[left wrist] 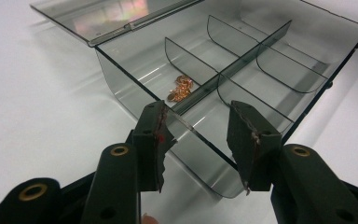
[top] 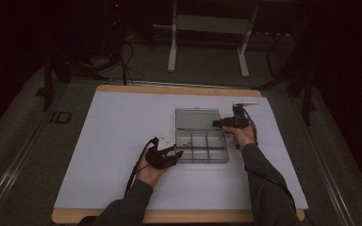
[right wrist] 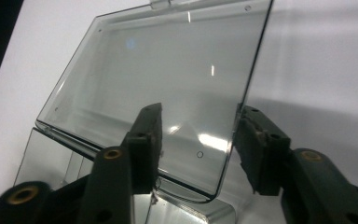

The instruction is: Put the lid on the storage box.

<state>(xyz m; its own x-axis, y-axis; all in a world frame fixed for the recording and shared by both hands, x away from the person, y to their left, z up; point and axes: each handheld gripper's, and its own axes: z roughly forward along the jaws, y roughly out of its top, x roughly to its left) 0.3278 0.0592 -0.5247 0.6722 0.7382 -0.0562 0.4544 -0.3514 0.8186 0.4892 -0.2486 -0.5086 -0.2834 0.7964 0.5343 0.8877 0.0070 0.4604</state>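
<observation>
I've got the clear compartment box (top: 201, 147) open on the white table (top: 122, 141), lid (right wrist: 168, 84) laid back. My left gripper (left wrist: 200, 135) sits released, jaws straddling the box's near corner wall without pinching it. Just beyond its tips, small copper-coloured pieces (left wrist: 181, 88) lie in one compartment; too tiny to identify. My right gripper (right wrist: 196, 140) is released too, the lid's side edge between its jaws, though contact is hard to judge. Next, I reckon, pinch that edge and swing the lid shut, left steadying.
</observation>
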